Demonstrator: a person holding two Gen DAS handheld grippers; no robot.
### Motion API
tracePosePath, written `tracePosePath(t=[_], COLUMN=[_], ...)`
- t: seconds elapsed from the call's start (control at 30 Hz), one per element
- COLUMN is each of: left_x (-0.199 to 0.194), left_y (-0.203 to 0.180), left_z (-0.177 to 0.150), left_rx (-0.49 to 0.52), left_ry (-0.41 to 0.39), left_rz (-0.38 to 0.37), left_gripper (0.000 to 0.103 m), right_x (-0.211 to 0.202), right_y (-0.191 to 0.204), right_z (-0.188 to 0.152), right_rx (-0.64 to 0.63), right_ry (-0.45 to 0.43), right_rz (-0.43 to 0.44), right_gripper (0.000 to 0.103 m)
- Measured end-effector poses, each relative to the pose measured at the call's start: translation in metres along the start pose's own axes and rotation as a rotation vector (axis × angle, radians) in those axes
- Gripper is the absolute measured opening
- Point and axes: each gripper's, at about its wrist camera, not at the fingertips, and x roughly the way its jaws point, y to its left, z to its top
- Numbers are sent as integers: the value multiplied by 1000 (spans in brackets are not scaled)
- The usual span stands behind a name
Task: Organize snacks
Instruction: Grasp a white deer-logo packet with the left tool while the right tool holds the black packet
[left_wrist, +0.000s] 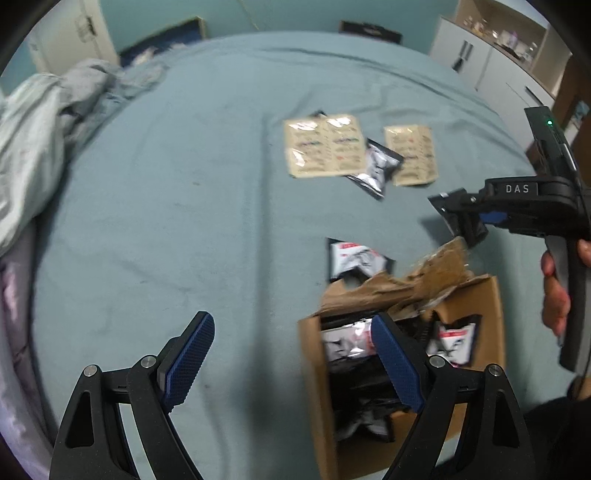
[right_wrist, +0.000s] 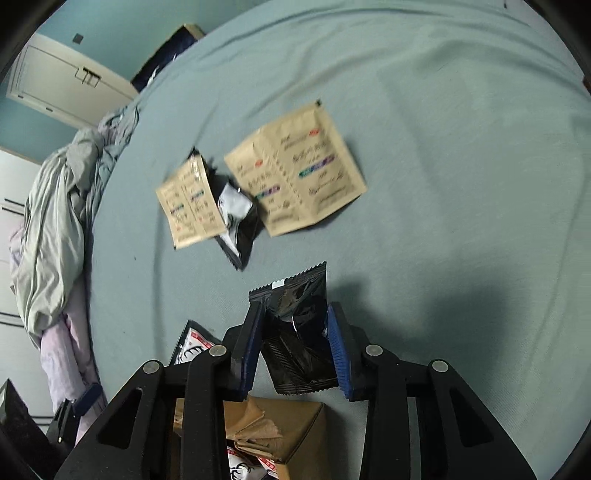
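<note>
Black snack packet (right_wrist: 299, 332) pinched in right gripper (right_wrist: 295, 343) above cardboard box (right_wrist: 295, 428), left gripper (left_wrist: 291, 362) spread wide, empty, over teal bedsheet (left_wrist: 184, 203).

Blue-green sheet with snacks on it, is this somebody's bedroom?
Probably a bedroom: the wide teal bed sheet, a crumpled pale green blanket at its edge, and white cupboards against the wall.

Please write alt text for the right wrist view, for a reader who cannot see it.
The right gripper holds a black snack packet above a green bedsheet. Beyond lie two tan sachets and another black packet; a cardboard box sits below.
</note>
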Motion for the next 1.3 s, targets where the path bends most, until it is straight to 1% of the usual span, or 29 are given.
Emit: tracePosePath(t=[0.03, 0.1, 0.13, 0.23, 0.27, 0.33, 0.4, 0.43, 0.47, 0.63, 0.8, 0.9, 1.0, 1.07, 1.13, 1.17, 1.2, 1.23, 1.27, 1.3], left_x=[3, 7, 10, 29, 34, 49, 59, 69, 75, 117, 139, 146, 146, 145, 143, 140, 137, 134, 131, 127], left_y=[0, 2, 4, 5, 4, 2, 0, -4, -6, -17, -27, -34, -41, -49, -56, -57, -57, -58, -59, -59], left_z=[8, 19, 26, 51, 56, 70, 75, 79, 82, 87, 83, 81, 82, 81, 78, 77, 76, 75, 76, 77], left_rx=[0, -24, -39, -76, -78, -86, -101, -104, -107, -152, -160, -157, -152, -124, -97, -95, -96, -97, -100, -106], left_ry=[22, 44, 58, 144, 166, 211, 238, 269, 290, 454, 552, 573, 572, 557, 533, 521, 506, 493, 483, 463], left_rz=[-28, -53, -65, -137, -141, -121, -115, -118, -125, -180, -207, -178, -143, -107, -35, -14, -1, 5, 4, -2], left_gripper=[88, 89, 91, 92, 92, 92, 92, 92, 92, 92, 92, 93, 93, 88, 69, 66, 58, 53, 49, 41], right_x=[-3, -9, -12, -19, -22, -27, -30, -32, -33, -31, -35, -39, -51, -66, -83, -91, -97, -104, -107, -113], right_y=[1, -1, -3, -5, -5, -7, -5, -4, -4, -2, -4, -10, -16, -20, -22, -23, -24, -27, -28, -32], right_z=[-2, -6, -9, -14, -15, -18, -20, -22, -24, -27, -29, -33, -41, -51, -61, -67, -74, -83, -90, -102], right_rx=[-3, -1, 5, 1, 1, 5, 1, -1, -4, -11, -23, -11, 5, 15, 25, 27, 29, 34, 38, 41], right_ry=[-10, -31, -40, -68, -73, -86, -101, -111, -120, -122, -148, -156, -184, -214, -251, -271, -287, -308, -321, -343], right_rz=[-6, -9, -5, -23, -25, -29, -43, -49, -52, -54, -78, -76, -78, -67, -48, -40, -35, -28, -26, -30], right_gripper=[33, 33, 33, 33, 33, 33, 33, 33, 33, 33, 33, 33, 33, 33, 33, 33, 33, 33, 33, 33])
